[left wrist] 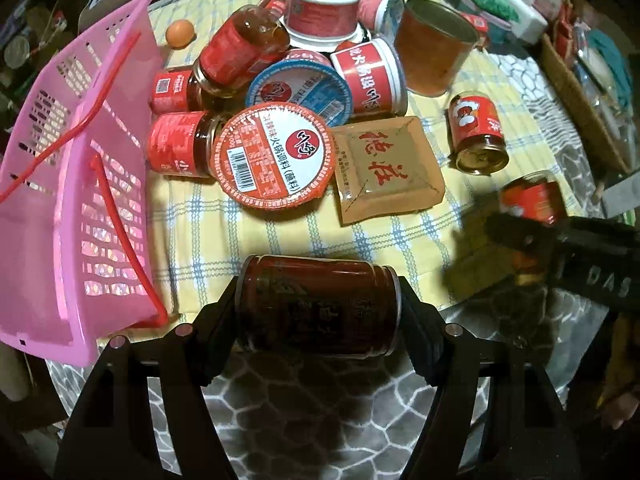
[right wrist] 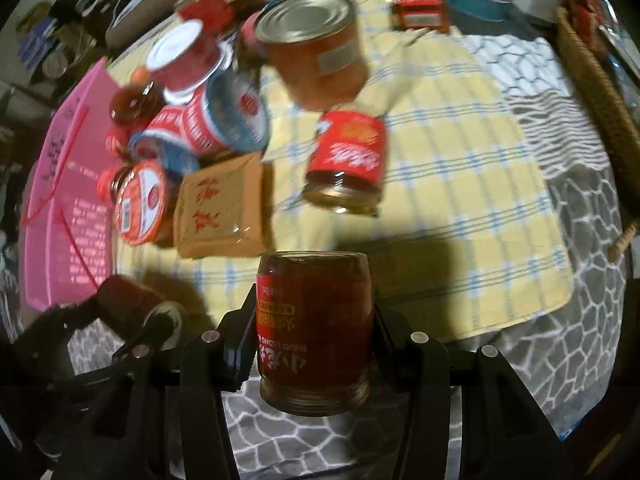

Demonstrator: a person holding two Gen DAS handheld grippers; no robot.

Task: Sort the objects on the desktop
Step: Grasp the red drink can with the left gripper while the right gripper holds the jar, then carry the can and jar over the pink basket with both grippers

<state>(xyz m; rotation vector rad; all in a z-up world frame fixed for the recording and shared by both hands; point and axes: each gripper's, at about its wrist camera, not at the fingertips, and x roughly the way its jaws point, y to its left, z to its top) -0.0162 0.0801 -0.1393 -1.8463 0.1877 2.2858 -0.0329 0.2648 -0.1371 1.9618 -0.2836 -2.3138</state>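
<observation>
A round table (left wrist: 280,412) is wearing a grey stone-patterned cover, with a yellow checked cloth (left wrist: 280,236) lying over its middle. Dim clutter is crowding the dark room around it, and a wicker basket (right wrist: 600,92) is sitting at the right edge.

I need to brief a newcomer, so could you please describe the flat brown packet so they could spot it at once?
Start at the pink basket on the left of the yellow checked cloth, then look right past the pile of red jars and tubs. At the pile's near right edge lies the brown packet, beside the round red-and-white lid. It is the only flat, square item, with large red characters.
</observation>
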